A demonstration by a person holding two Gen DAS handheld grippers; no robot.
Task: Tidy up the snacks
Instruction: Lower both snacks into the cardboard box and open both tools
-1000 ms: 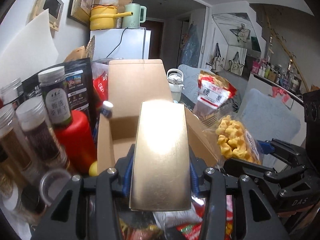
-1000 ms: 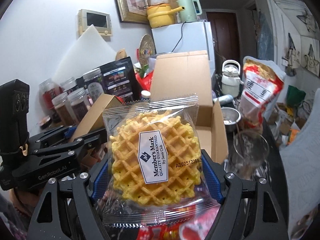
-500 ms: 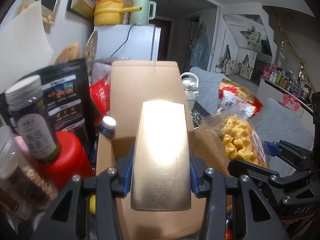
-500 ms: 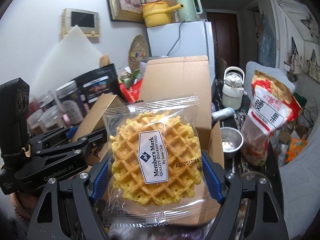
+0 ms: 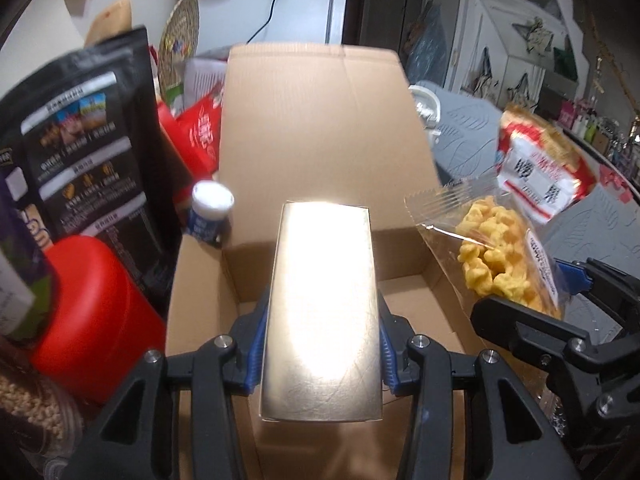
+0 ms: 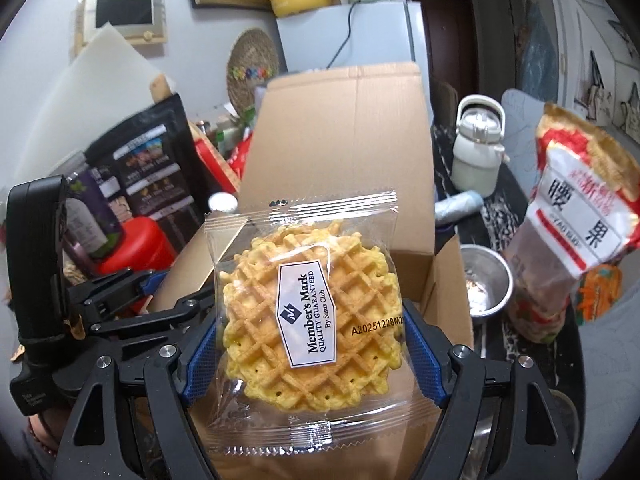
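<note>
Now one gold box (image 5: pixel 322 312) clamped between left gripper (image 5: pixel 322 344) fingers, one waffle packet (image 6: pixel 312 320) between right gripper (image 6: pixel 308 344) fingers; one cardboard box (image 5: pixel 320 128) brought nearer than before.

Waffle pack (image 6: pixel 310 312) label: "Member's Mark QUALITY GUARANTEED By Sam's Club"
Waffle pack wrapper code: "A20251228M2", the end hidden
Red-and-white snack bag (image 6: pixel 576 236): large Chinese characters, small print unreadable

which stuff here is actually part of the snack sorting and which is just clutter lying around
In play:
- shiny gold box, clamped in left gripper
- clear-wrapped waffle packet, clamped in right gripper
- open brown cardboard box

Lying about:
- red plastic jar
- black printed pouch
- white kettle
- steel bowl
</note>
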